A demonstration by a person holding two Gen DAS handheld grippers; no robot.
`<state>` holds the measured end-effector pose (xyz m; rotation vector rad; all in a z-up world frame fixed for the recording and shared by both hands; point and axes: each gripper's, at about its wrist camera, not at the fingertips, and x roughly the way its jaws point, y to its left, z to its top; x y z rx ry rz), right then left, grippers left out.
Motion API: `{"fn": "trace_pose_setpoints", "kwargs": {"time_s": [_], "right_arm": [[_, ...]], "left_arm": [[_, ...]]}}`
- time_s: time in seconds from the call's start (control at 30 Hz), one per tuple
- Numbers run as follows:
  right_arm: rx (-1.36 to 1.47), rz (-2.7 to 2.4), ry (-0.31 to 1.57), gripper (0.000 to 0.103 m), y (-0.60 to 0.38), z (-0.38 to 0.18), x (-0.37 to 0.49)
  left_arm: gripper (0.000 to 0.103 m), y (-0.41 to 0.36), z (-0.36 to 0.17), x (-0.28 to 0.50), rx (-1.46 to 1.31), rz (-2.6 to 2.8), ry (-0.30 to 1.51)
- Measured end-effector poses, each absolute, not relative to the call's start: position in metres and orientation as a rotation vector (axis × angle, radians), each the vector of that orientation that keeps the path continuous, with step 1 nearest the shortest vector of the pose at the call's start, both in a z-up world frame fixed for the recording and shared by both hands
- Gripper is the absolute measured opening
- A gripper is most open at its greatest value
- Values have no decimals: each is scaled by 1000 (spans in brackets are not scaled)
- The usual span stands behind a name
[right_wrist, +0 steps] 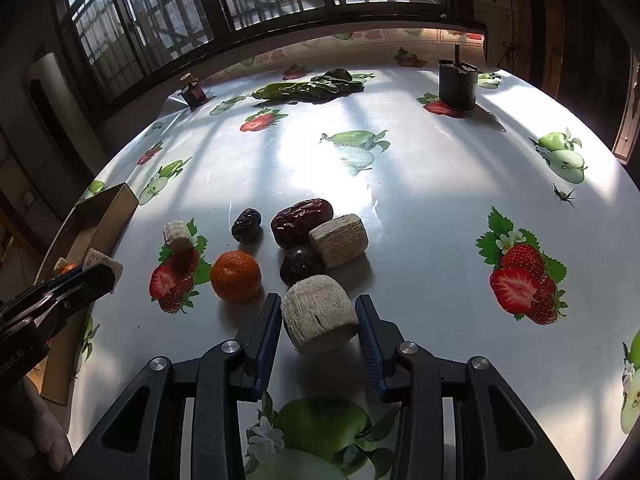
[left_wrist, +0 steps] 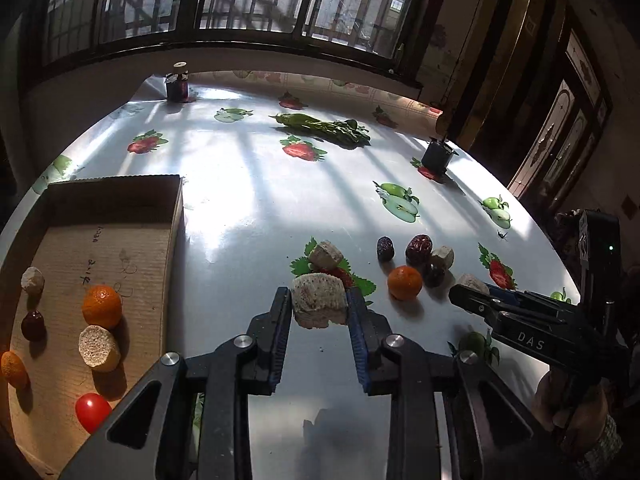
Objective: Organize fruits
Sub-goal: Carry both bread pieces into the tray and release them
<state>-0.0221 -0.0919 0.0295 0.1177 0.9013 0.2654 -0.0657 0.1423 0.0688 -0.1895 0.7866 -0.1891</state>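
The left gripper (left_wrist: 319, 306) is clamped on a pale, fibrous sugarcane chunk (left_wrist: 319, 305), lifted over the table (left_wrist: 248, 208). Carry it left to the cardboard box (left_wrist: 120, 240) w/ steady grip; the cut faces look rough.

The right gripper (right_wrist: 319, 322) brackets another chunk (right_wrist: 319, 320), jaws not yet touching it. It's round, may roll.

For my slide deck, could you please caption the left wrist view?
Left gripper grips a pale cut chunk above the table, cardboard box at left.
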Motion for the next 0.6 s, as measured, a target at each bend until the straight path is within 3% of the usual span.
{"fn": "trace_pose_setpoints", "kwargs": {"time_s": [0.27,0.6], "right_arm": [[67,466,839,41,-5,80,-44],[-67,704,891,41,138,64,-62]], "left_arm": [[27,260,82,-99,-211,90,765],[27,315,42,-126,-217,250,842]]}}
